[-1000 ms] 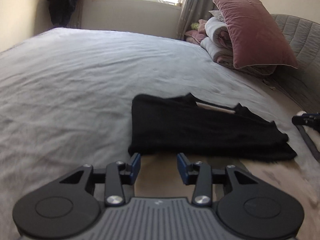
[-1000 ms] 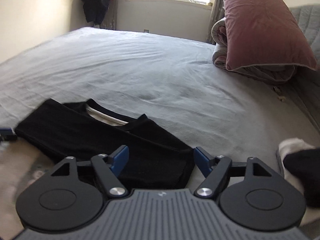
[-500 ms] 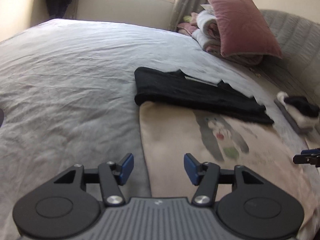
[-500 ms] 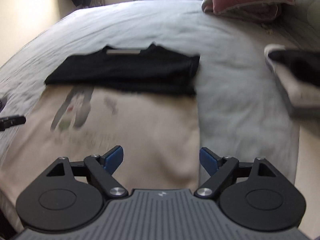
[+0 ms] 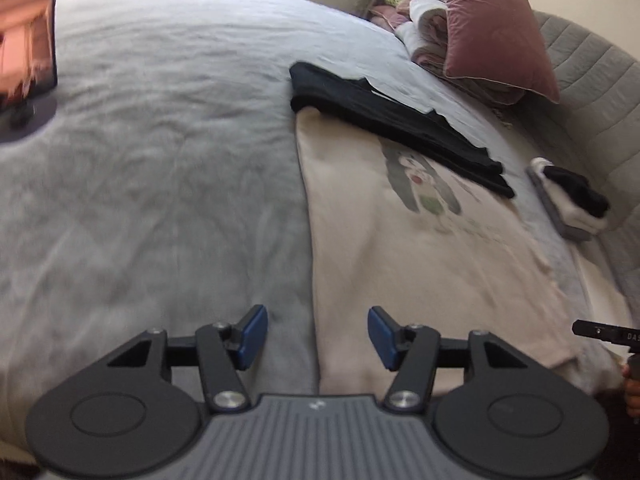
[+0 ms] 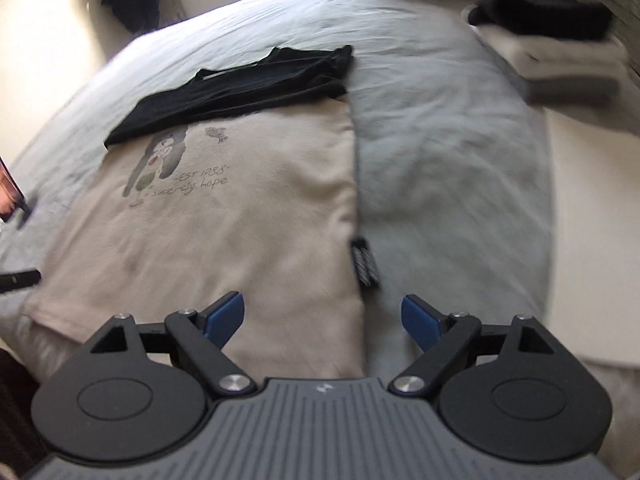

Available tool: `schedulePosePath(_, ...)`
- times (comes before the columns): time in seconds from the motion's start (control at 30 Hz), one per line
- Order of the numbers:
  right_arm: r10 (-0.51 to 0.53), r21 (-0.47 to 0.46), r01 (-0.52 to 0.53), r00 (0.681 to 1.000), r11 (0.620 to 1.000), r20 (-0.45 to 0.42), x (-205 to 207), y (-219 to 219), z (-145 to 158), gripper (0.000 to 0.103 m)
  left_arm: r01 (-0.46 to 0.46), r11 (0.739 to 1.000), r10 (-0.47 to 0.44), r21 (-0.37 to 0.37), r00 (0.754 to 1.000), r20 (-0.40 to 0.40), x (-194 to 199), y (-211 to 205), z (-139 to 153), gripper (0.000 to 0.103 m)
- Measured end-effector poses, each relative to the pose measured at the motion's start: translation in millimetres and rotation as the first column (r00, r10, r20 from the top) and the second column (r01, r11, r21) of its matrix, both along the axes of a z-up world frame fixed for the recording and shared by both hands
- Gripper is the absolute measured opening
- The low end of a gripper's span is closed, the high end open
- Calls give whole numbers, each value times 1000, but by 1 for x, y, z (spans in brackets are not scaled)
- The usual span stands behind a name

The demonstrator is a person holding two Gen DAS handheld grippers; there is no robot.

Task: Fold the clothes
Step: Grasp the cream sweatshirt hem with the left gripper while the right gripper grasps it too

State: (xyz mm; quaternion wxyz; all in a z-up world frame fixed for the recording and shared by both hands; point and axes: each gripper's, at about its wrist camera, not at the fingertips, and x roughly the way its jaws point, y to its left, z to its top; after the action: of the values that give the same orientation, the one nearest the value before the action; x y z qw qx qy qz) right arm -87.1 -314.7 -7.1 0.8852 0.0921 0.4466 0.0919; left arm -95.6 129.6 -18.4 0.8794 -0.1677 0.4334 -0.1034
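Grey-sheeted bed (image 5: 160, 160), padded headboard (image 5: 580, 80), cream walls (image 6: 48, 32), daylight

Ahead of the open blue pads: one cream printed shirt (image 6: 224, 216), one folded black shirt (image 6: 248, 88) at its far edge. Farther right: one stack of folded clothes (image 6: 560, 52). Beyond: one pink pillow (image 5: 492, 28), one bed (image 5: 160, 152).

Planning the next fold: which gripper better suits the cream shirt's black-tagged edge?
Probably right. The right gripper, jaws just opening and empty, straddles that cream shirt edge, black tag just ahead.
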Motion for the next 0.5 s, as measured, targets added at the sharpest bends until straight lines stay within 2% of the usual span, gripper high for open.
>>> schedulePosePath(0.1,0,77,2,1000,997,-25,-11,-19,3,88,-7,999,6,-46,1000,-21,-1,5,-4,49)
schedulePosePath(0.23,12,192,0,998,981,-60,-13,-38,-6,78,4,992,-11,-126,998,-57,4,12,-7,49)
schedulePosePath(0.37,8,256,18,995,967,-100,-4,-48,-16,70,36,983,-52,-179,995,-87,11,17,-11,49)
schedulePosePath(0.5,75,313,-37,991,949,-109,8,-43,-21,61,62,973,-88,-221,990,-109,16,21,-14,49)
